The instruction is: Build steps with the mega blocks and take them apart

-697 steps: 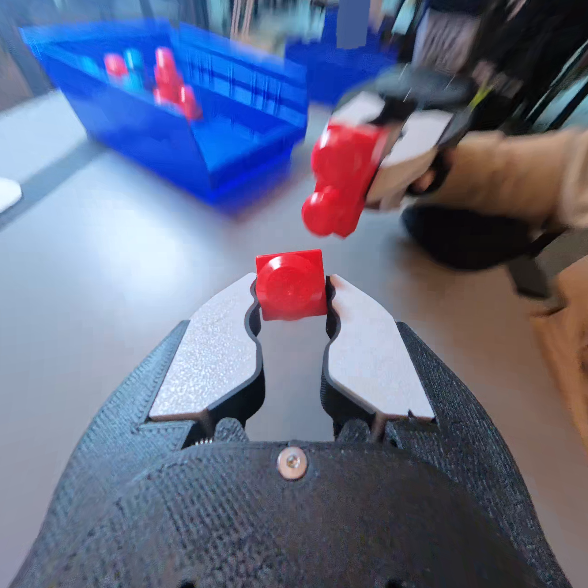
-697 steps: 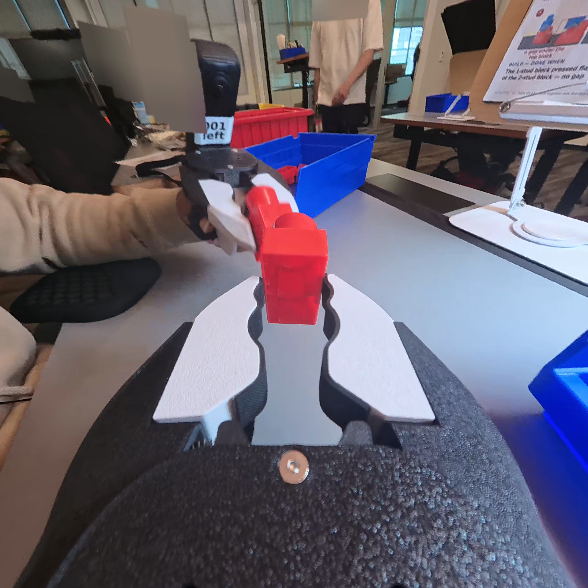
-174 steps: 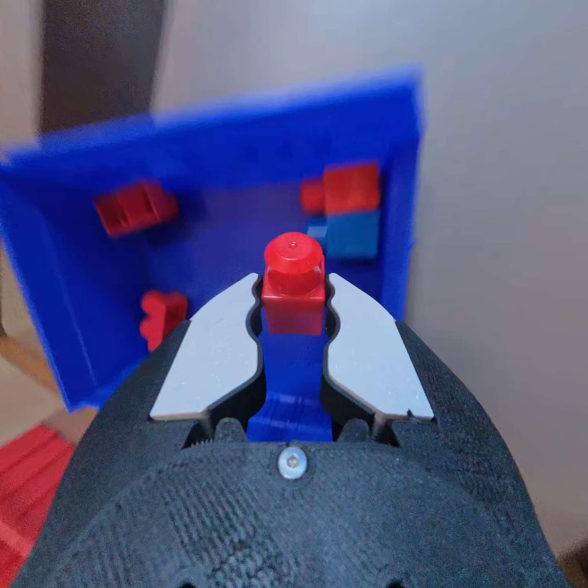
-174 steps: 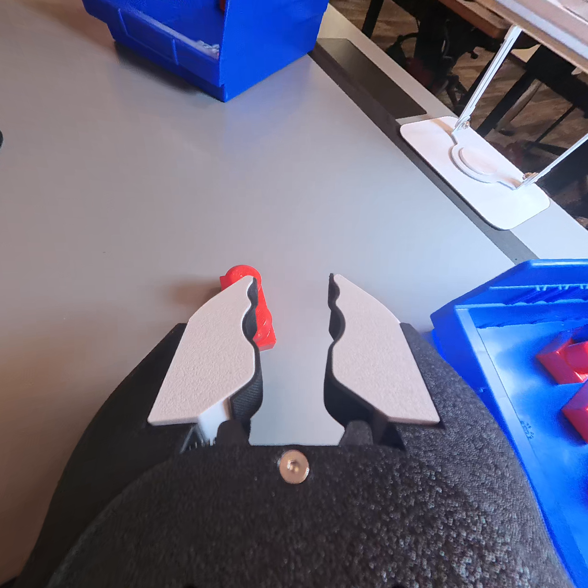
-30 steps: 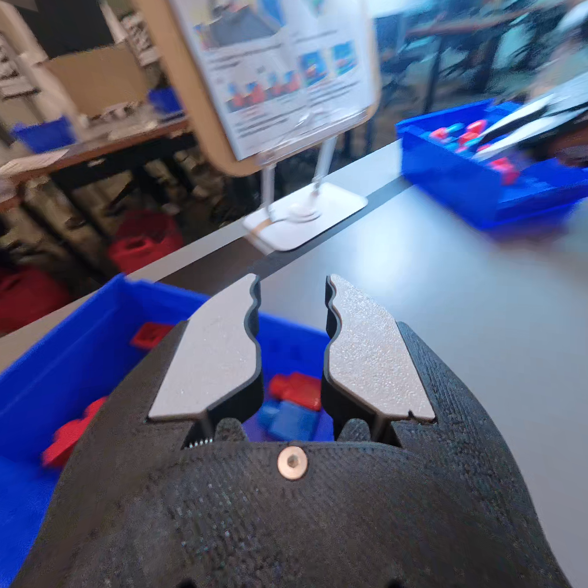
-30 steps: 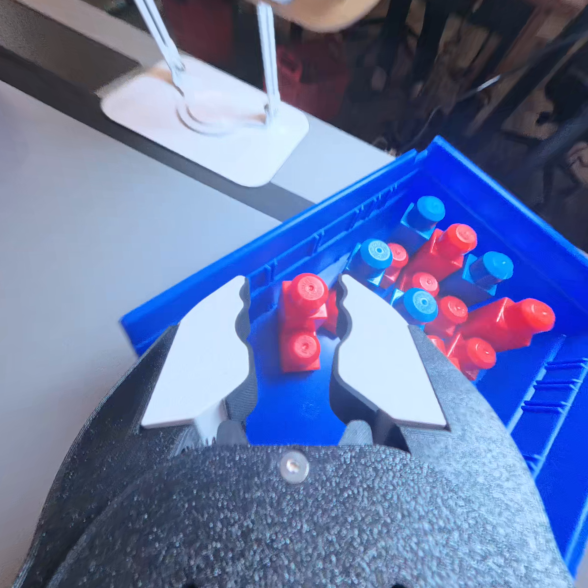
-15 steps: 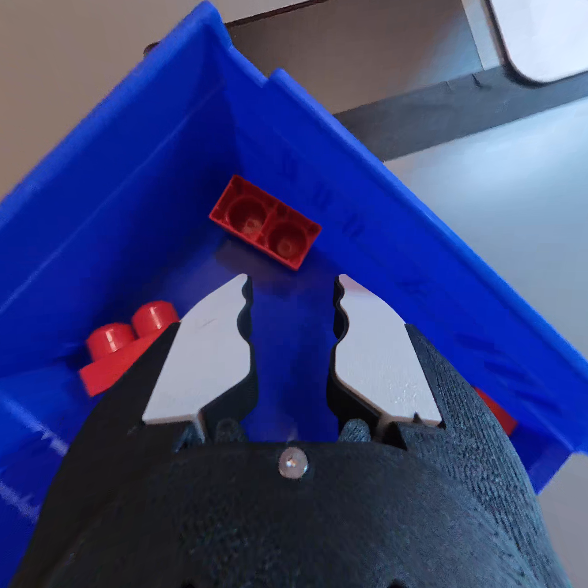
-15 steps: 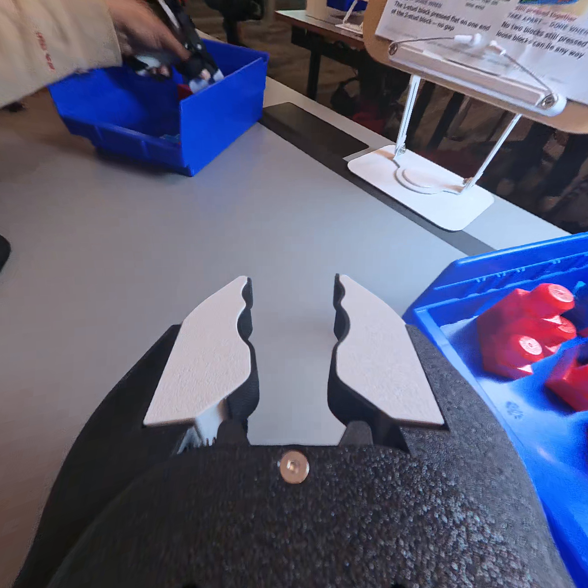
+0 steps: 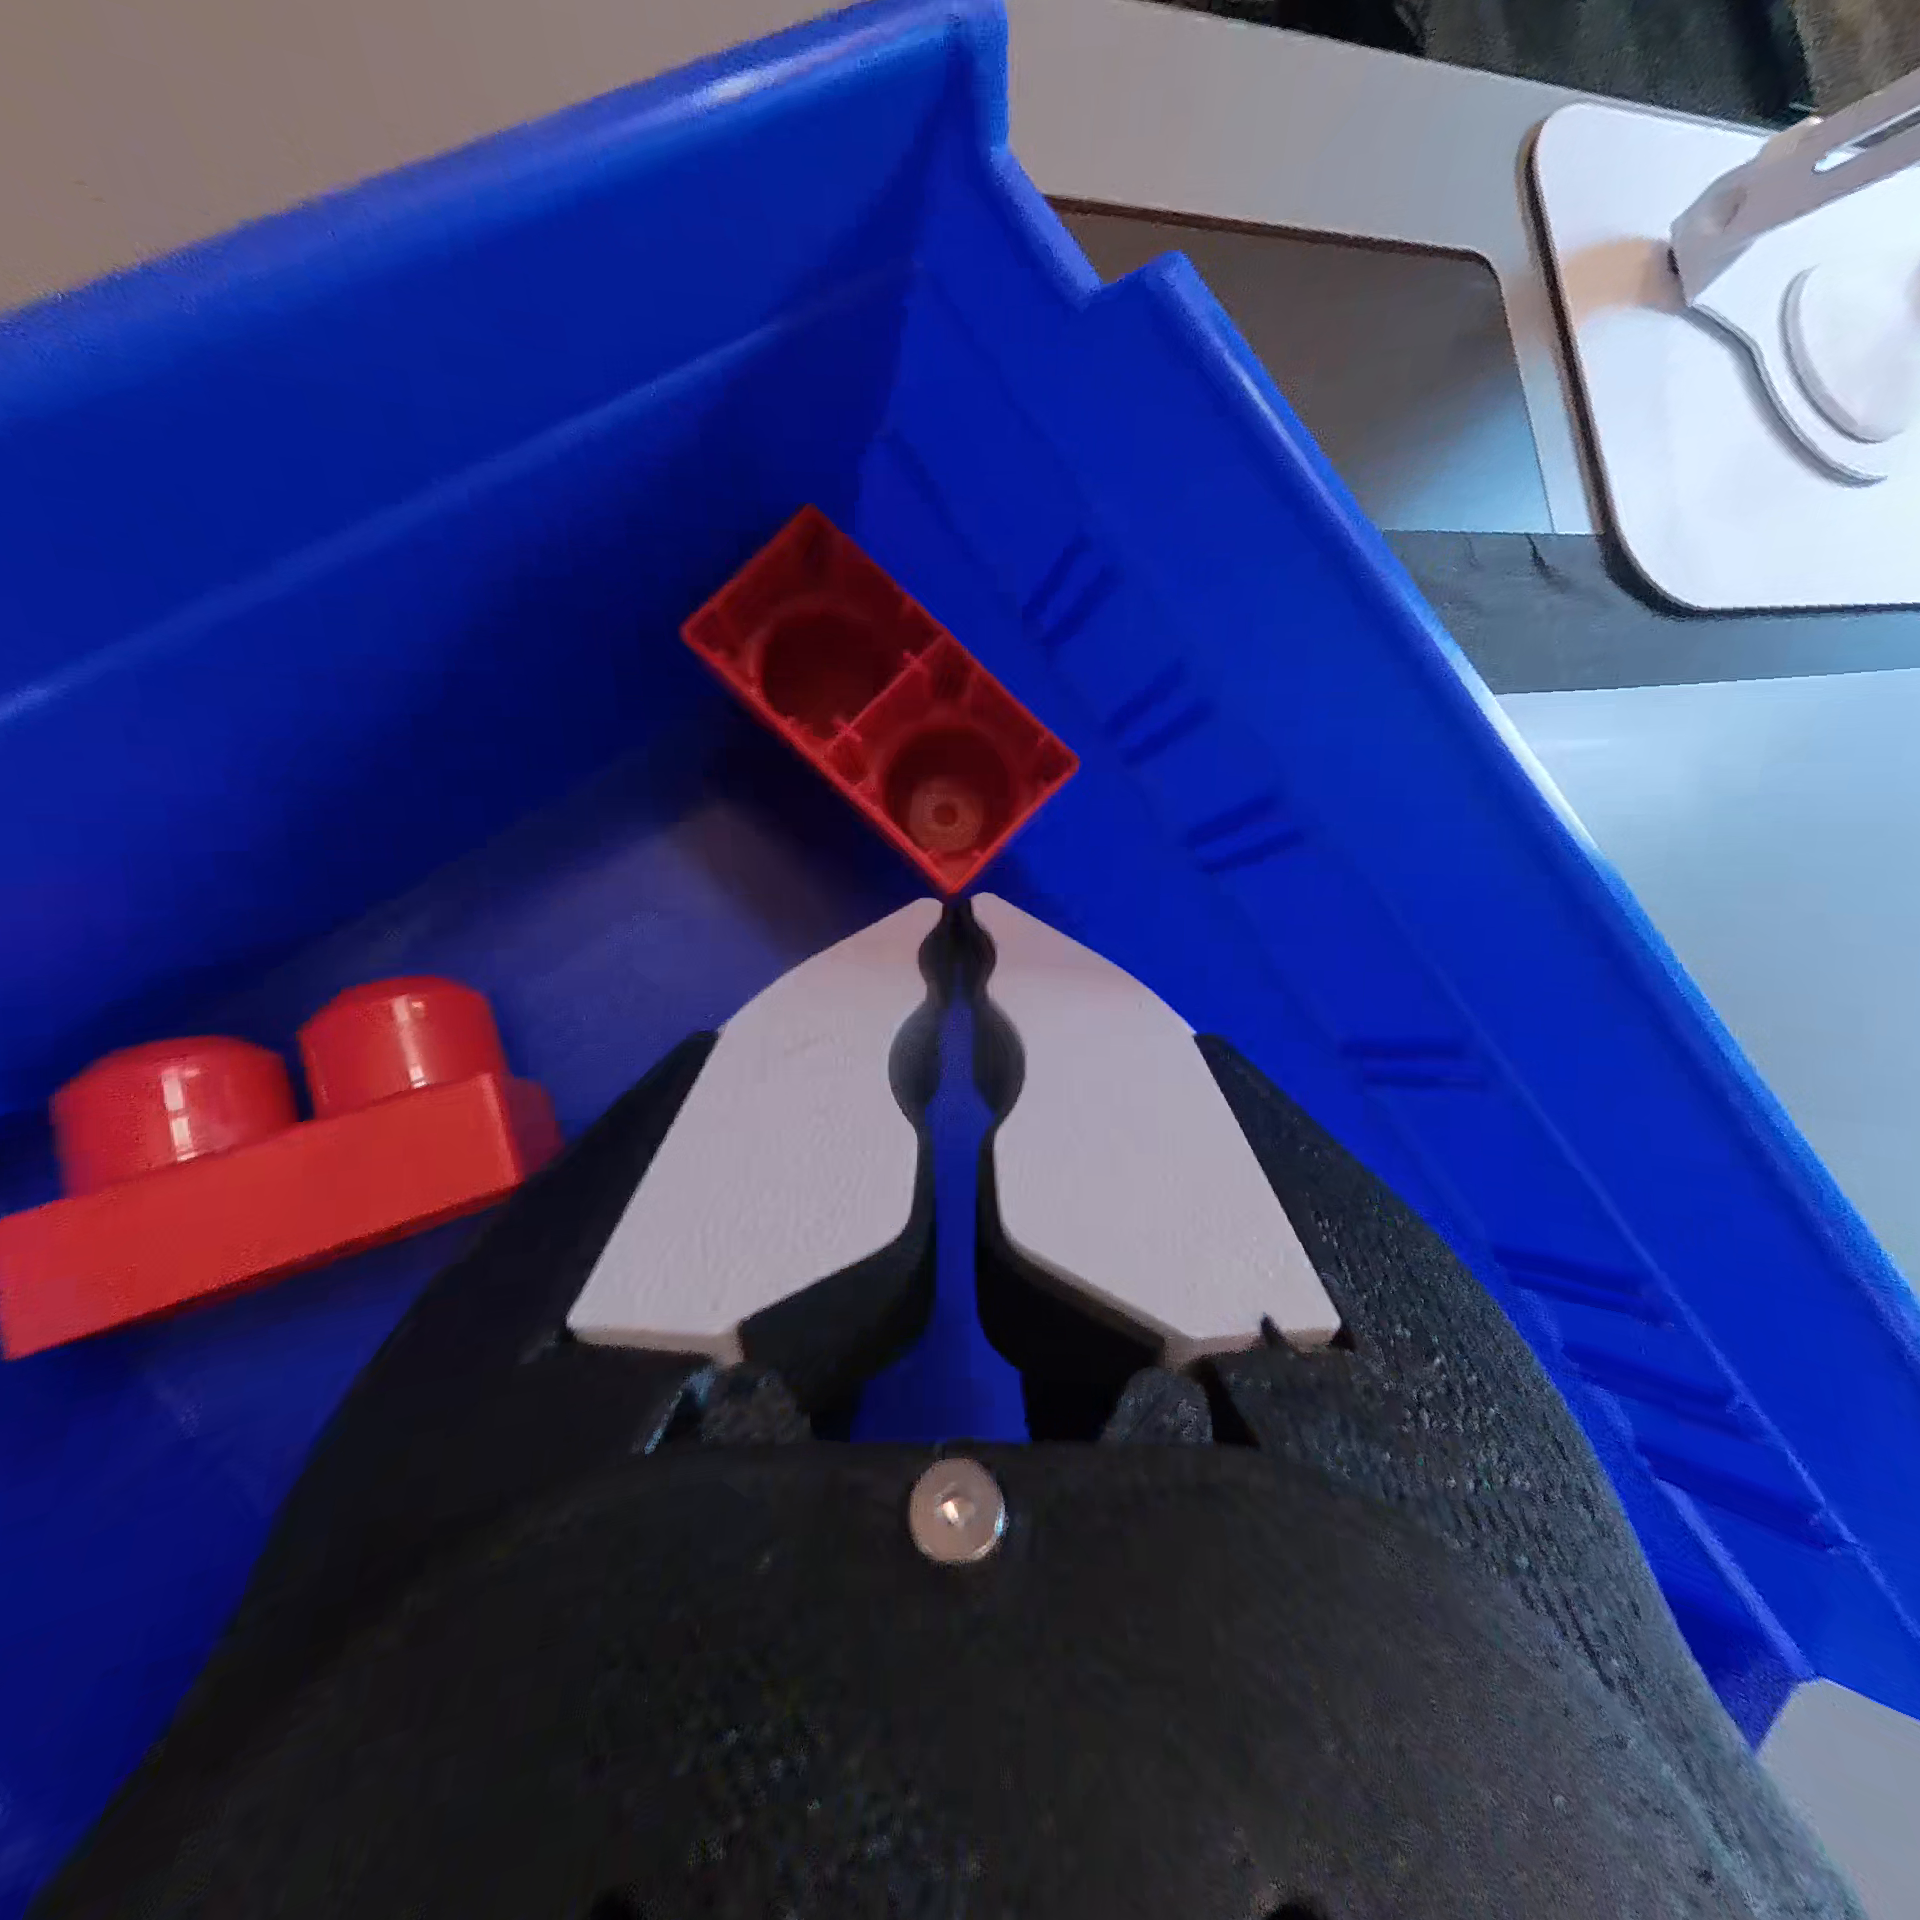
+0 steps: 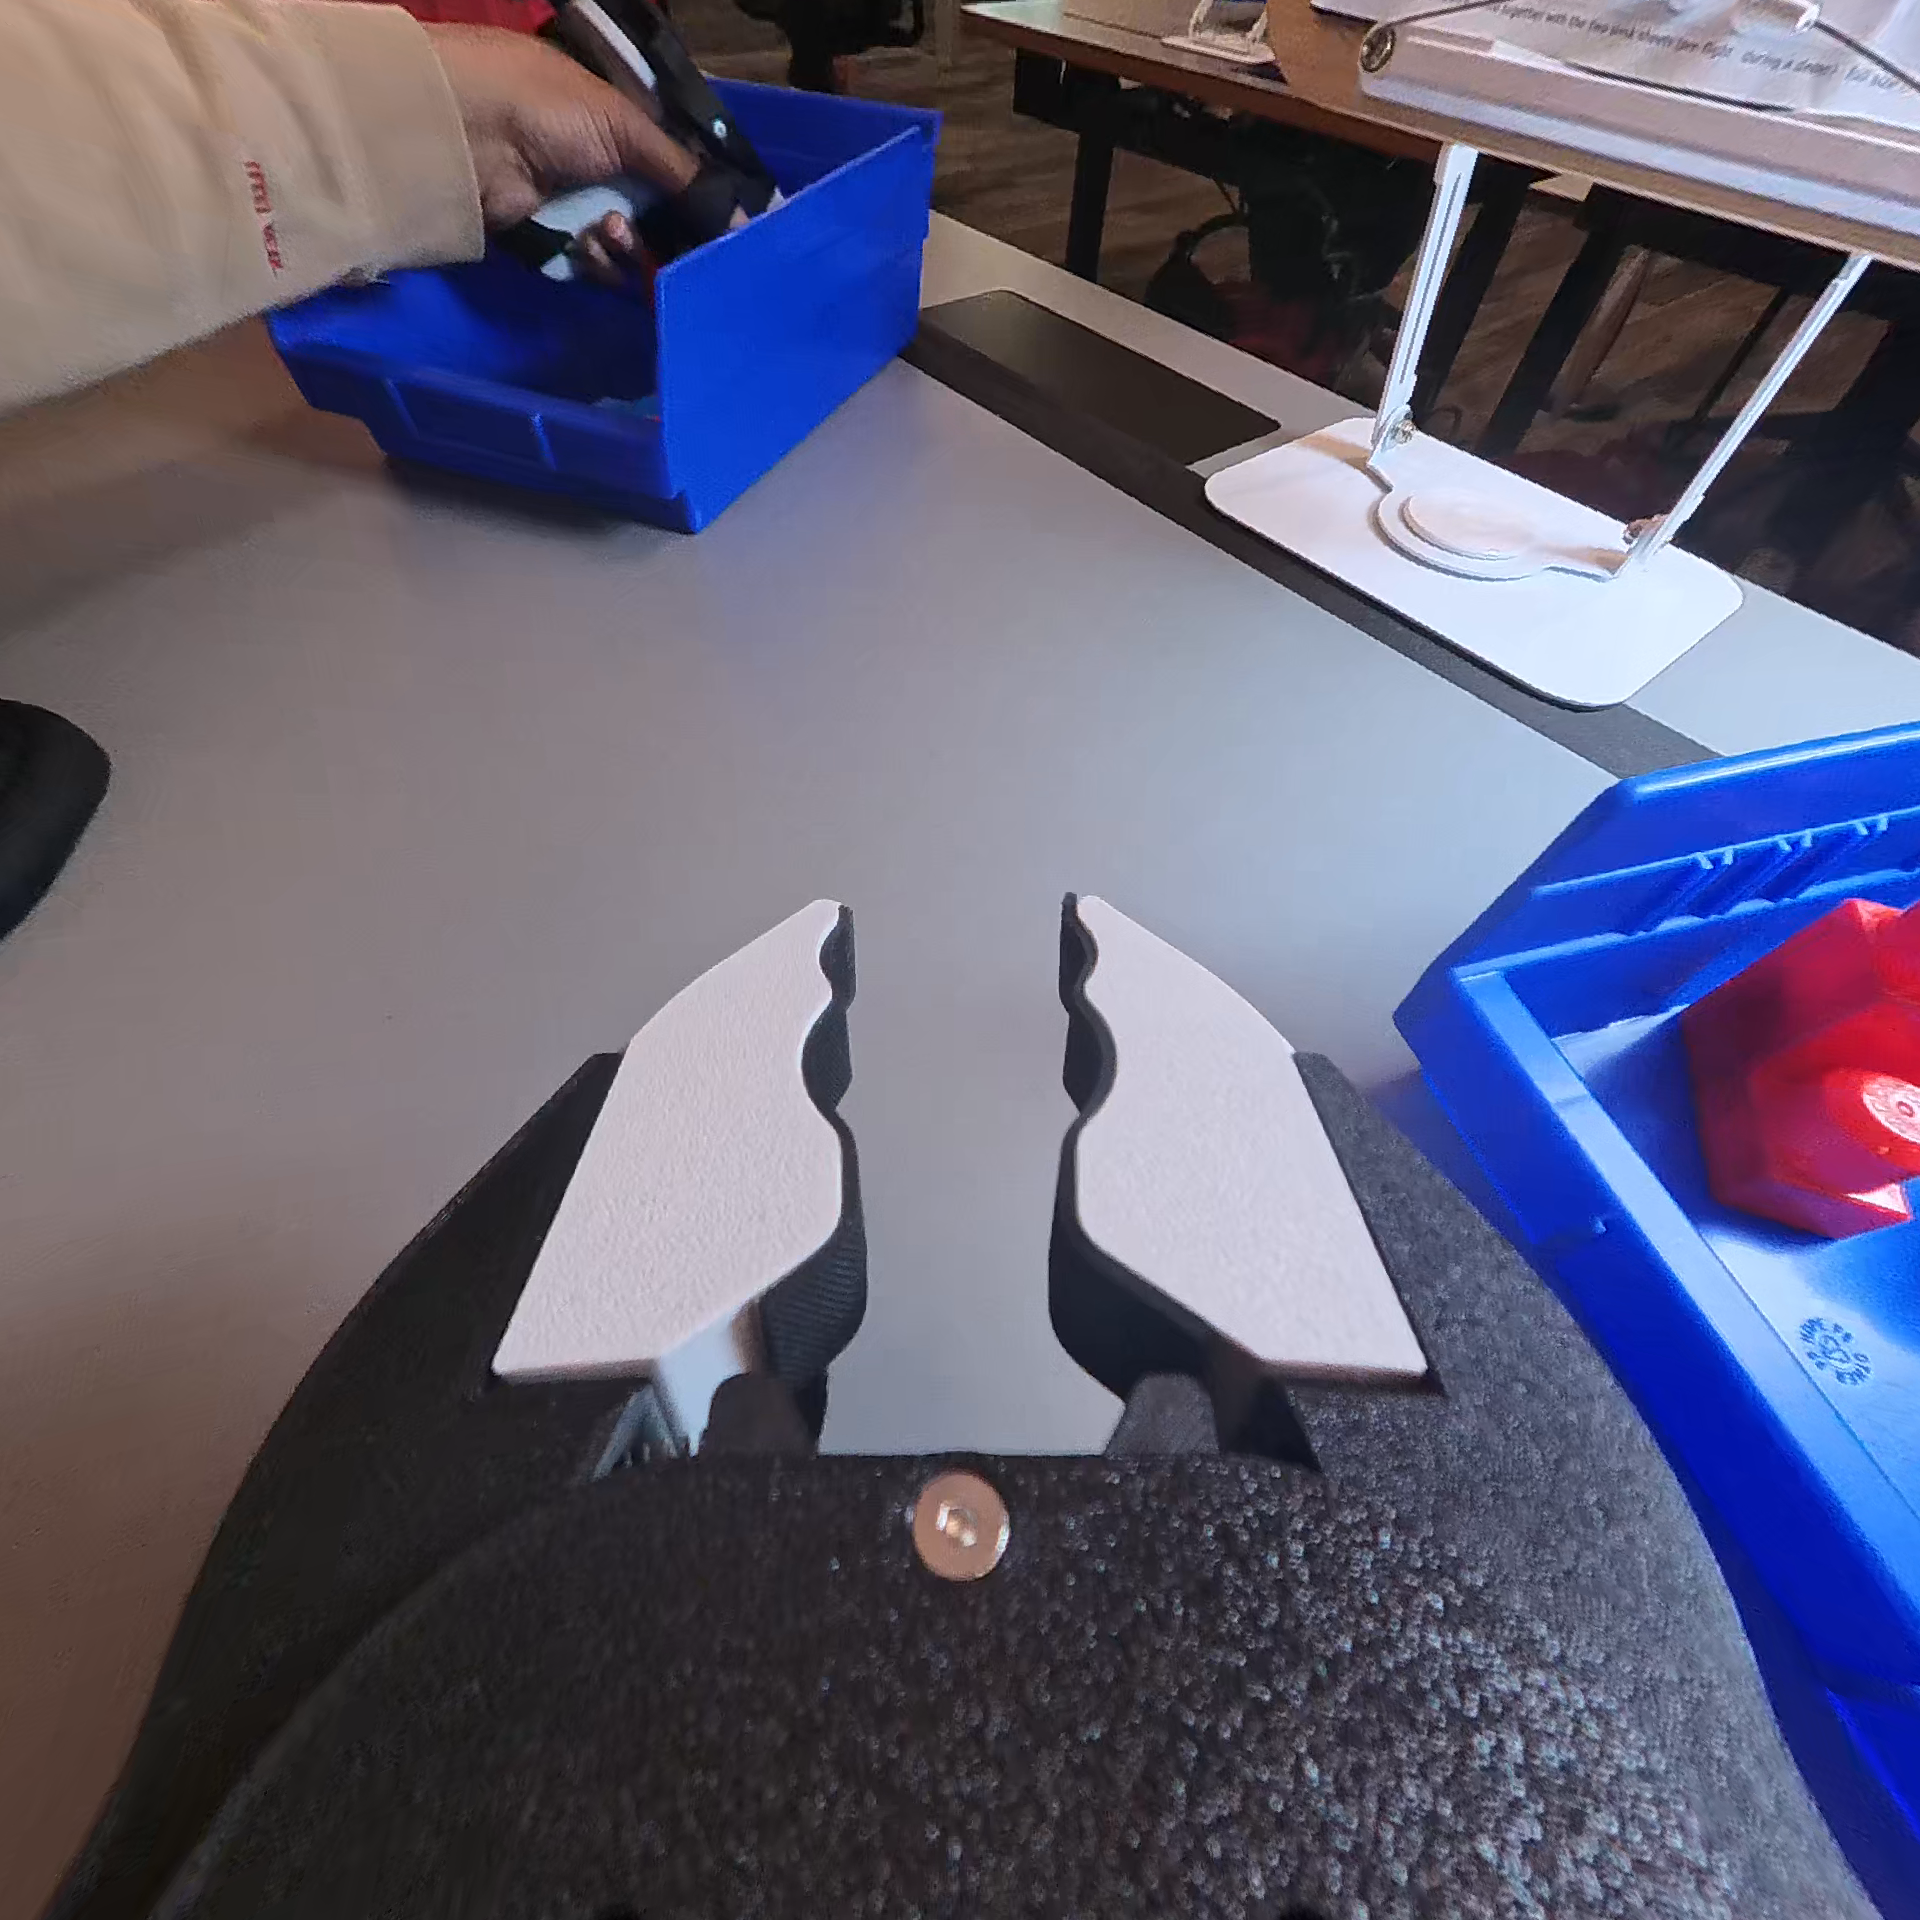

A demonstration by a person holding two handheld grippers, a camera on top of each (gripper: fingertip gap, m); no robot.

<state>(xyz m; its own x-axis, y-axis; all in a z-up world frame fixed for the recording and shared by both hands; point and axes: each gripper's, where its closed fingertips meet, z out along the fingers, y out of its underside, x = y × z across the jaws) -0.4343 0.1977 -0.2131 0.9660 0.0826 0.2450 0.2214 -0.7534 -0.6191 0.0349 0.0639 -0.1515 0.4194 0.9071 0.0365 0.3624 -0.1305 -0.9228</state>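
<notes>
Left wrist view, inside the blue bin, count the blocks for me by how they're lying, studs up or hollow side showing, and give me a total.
Studs up: 1, the red two-stud block
Hollow underside showing: 1, the red block by the blue bin corner
Total: 2, both red

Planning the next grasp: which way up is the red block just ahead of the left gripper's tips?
Tipped: the red block shows its two hollow sockets to the camera, inside the blue bin.

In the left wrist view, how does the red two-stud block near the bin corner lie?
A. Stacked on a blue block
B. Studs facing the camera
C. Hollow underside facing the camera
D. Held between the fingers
C: the red two-stud block shows its two round hollow sockets, lying in the blue bin just beyond the left gripper, whose fingers are closed.
</notes>
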